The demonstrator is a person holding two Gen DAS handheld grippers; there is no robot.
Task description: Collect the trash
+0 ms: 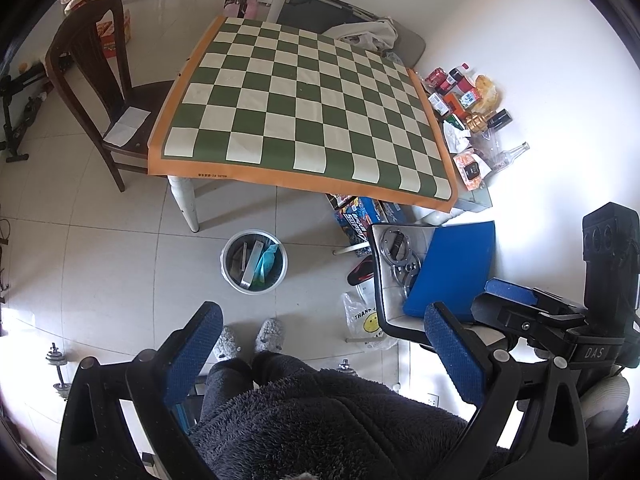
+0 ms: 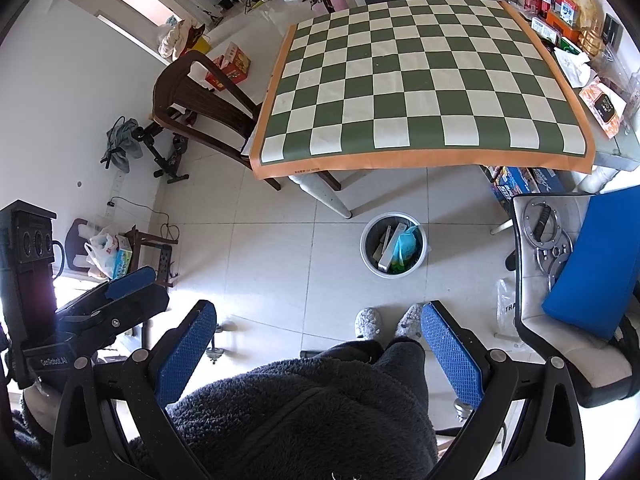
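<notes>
A round grey trash bin stands on the tiled floor by the table's near leg; it holds a white box, a teal bag and other scraps, and also shows in the right wrist view. The table has a green-and-cream checkered cloth with an orange border and a bare top. My left gripper is open and empty, held high above the floor. My right gripper is open and empty, beside it. Each gripper shows in the other's view.
Packets, cans and bottles crowd the table's right strip by the wall. A dark wooden chair stands left. A white chair with a blue folder and metal rings stands right. Boxes lie under the table.
</notes>
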